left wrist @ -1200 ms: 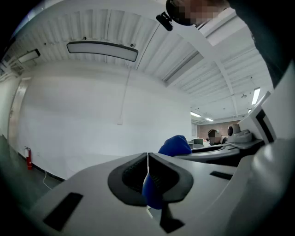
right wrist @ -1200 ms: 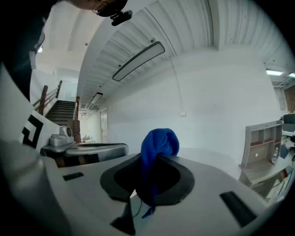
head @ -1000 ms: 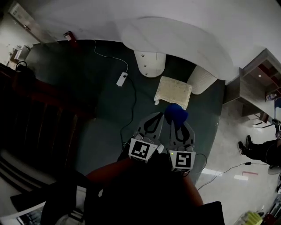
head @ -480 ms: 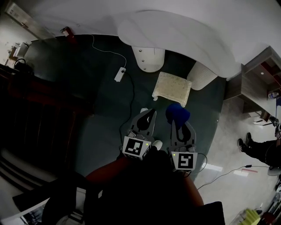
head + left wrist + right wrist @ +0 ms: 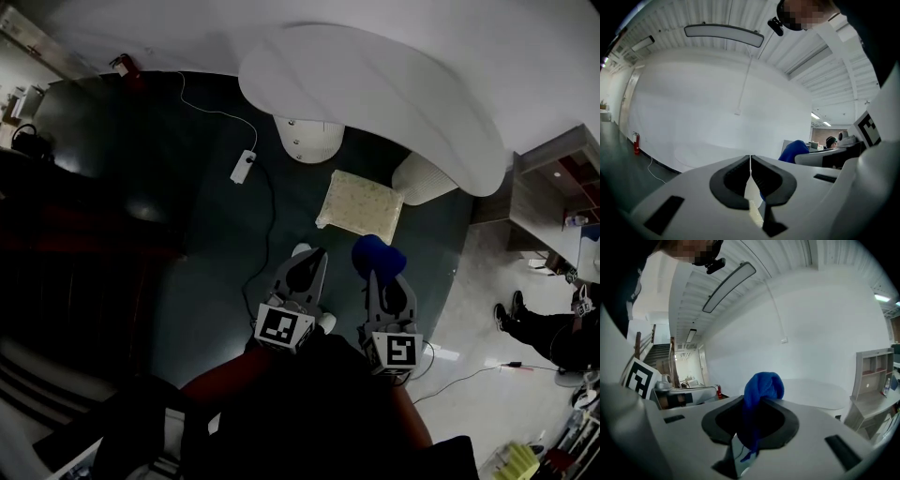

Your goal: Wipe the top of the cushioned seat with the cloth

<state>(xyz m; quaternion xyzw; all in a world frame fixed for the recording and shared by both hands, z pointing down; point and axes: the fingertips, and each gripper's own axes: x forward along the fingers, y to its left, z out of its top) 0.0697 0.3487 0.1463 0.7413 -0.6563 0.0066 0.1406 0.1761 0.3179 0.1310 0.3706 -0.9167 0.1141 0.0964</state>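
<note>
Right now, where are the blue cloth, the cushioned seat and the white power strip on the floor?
cloth (image 5: 377,253): head view, middle of the blue bunch.
cushioned seat (image 5: 361,206): head view, middle of its pale top.
power strip (image 5: 243,166): head view, middle of its white body.

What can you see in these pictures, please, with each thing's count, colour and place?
cushioned seat: one, cream, on the dark floor ahead of both grippers
table: one, white, oval top beyond the seat
pedestals: two, white, under the table
power strip: one, white, on the floor left of the seat, with a cable
fire extinguisher: one, red, far left by the wall
shelf unit: one, wooden, right edge
person: one, dark clothes, right edge
cloth: one, blue, bunched in the right gripper's jaws
left gripper: one, pale grey, jaws together, empty
right gripper: one, pale grey, jaws shut on the cloth
</note>
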